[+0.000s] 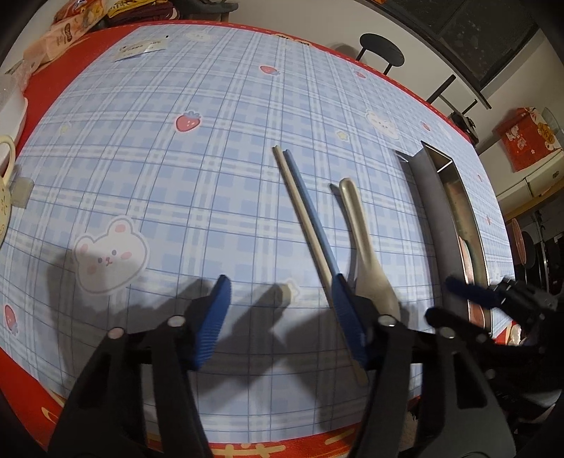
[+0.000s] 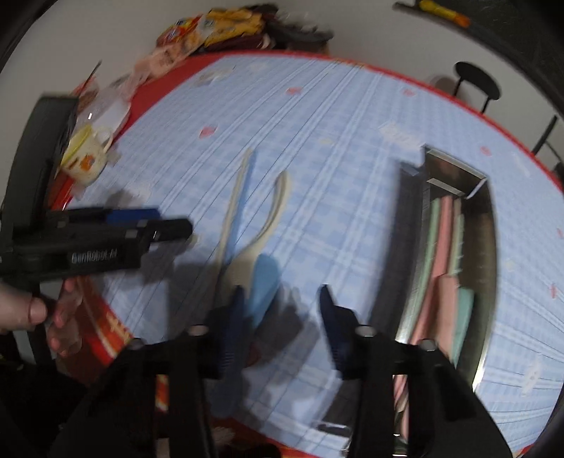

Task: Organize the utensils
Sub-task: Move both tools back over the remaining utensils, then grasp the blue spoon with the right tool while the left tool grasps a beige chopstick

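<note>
A cream chopstick point(image 1: 303, 218) and a blue chopstick point(image 1: 312, 211) lie side by side on the checked tablecloth. My left gripper point(image 1: 283, 317) stands open over the cloth, and its right finger covers the chopsticks' near ends. Nothing lies between its fingers. A cream spoon point(image 1: 366, 267) lies just right of the chopsticks. In the blurred right wrist view, my right gripper point(image 2: 282, 324) is open low over the cloth. A blue spoon point(image 2: 264, 282) lies by its left finger, with its near end hidden under that finger. The pads do not press on it.
A long metal tray point(image 1: 437, 211) lies to the right and holds pink and green utensils point(image 2: 447, 246). A cup point(image 2: 88, 158) and snack bags point(image 2: 211, 24) sit at the table's far left. A hand point(image 2: 53, 310) holds the left gripper point(image 2: 165, 220). A black stool point(image 1: 382, 49) stands beyond the table.
</note>
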Demonstrator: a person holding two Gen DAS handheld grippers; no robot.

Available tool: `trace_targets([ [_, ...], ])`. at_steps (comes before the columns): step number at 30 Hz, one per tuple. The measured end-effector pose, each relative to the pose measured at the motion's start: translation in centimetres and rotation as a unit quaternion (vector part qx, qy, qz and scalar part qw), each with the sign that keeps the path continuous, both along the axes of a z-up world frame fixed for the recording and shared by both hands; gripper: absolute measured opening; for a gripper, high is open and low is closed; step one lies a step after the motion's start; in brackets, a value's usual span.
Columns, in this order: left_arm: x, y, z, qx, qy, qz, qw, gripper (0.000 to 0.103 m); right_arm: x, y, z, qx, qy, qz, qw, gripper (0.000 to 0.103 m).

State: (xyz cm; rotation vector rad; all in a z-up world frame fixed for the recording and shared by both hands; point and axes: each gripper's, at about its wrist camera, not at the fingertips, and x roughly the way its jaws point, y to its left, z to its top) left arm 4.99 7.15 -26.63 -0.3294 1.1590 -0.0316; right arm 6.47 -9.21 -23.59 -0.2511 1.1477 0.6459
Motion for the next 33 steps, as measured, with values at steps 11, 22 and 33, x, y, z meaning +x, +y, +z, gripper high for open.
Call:
trace_targets([
  [11, -0.7, 0.4, -0.4, -0.008, 0.005, 0.008, 0.9999, 0.053, -1.6, 2.0, -3.5, -0.033, 0.076, 0.04, 0.996, 0.026],
  [22, -1.0, 0.0, 0.0, -0.003, 0.001, 0.004, 1.0, 0.052, -0.8, 1.8, -3.1, 0.002, 0.085, 0.031, 0.996, 0.016],
  [33, -1.1, -0.7, 0.0, -0.006, 0.003, -0.009, 0.9999, 0.046, -0.7, 0.2, -2.8, 0.009, 0.074, 0.004, 0.997, 0.006],
])
